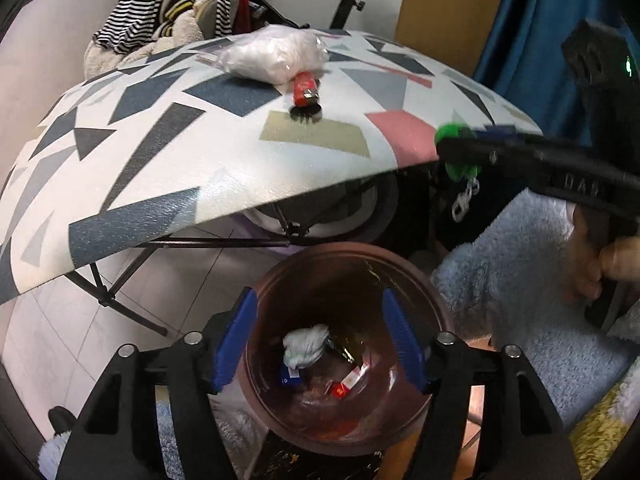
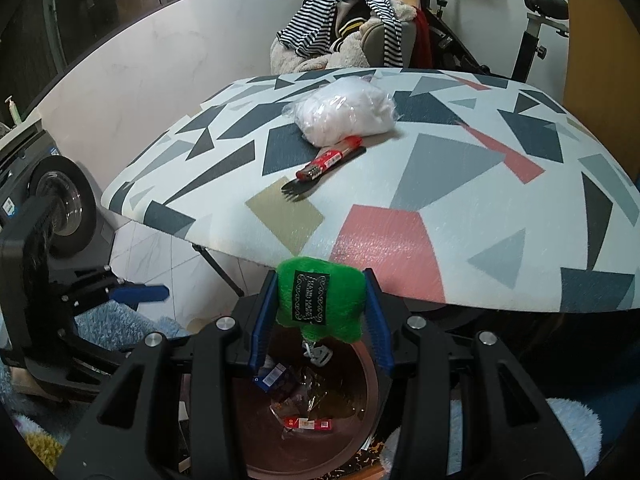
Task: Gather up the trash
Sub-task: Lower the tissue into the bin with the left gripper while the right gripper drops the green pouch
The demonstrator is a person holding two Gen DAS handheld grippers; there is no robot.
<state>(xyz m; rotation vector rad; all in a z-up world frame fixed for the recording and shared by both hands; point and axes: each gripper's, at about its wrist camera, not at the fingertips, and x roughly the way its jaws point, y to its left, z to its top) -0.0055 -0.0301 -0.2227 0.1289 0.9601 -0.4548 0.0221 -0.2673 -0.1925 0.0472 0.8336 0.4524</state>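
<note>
Right gripper (image 2: 318,312) is clamping green fuzz (image 2: 320,300) over bin (image 2: 368,400) for dropping; left gripper (image 1: 320,340), open, is hanging above bin too.

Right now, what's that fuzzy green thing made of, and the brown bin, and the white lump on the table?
The green thing looks like soft plush fabric: fuzzy pile, a sewn black label, a white clip below. The right gripper squeezes it. The bin seems smooth, glossy brown plastic; its inside wall shines. The white lump looks like cottony fluff inside a clear, crinkly plastic bag, though I can't be sure.
</note>
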